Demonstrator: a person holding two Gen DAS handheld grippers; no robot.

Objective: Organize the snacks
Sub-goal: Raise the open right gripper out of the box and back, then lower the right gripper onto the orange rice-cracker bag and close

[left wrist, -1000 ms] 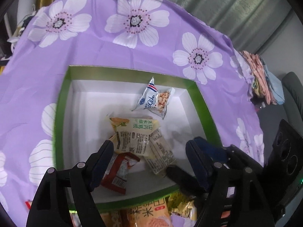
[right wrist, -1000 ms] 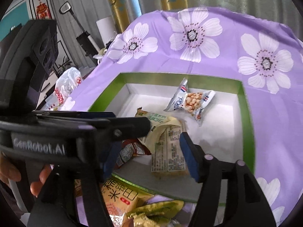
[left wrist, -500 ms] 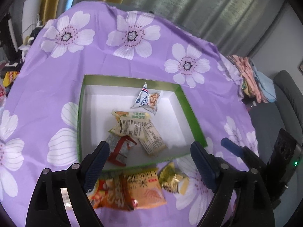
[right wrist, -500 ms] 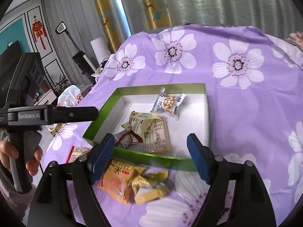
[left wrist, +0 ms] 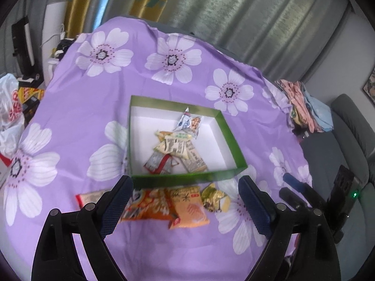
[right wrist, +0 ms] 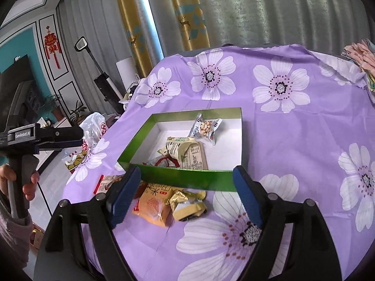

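The green box (left wrist: 185, 179) with its white inside sits near the middle of the purple flowered cloth (left wrist: 145, 82), and 4 snack packets lie in it: a clear peanut packet (left wrist: 191, 123) toward the far wall, then a cream packet printed with small text (left wrist: 174, 146), a red-and-silver one (left wrist: 158, 162) and a flat tan one (left wrist: 194, 161) overlapping toward the near wall, which looks like things dropped in loosely rather than lined up. Just outside the near wall, on the cloth, wait the snacks not yet sorted: an orange packet with Chinese characters (right wrist: 154, 207), a gold-foil packet (right wrist: 187, 202) touching it, and a red-edged packet (left wrist: 91, 196) off to one side. They lie close to the box, probably so each transfer is short. The left gripper (left wrist: 184, 207) hangs above this row with its jaws spread and nothing between them, and they have just been opening wider; the right gripper (right wrist: 187, 195) is likewise spread and empty, its jaws having widened within the last second, framing the orange and gold packets. My guess is that the next pick comes from this row. In the right wrist view the left tool's body reads "GenRobot.AI", gripped by the person's hand (right wrist: 25, 185); the packet printing is too small to read.
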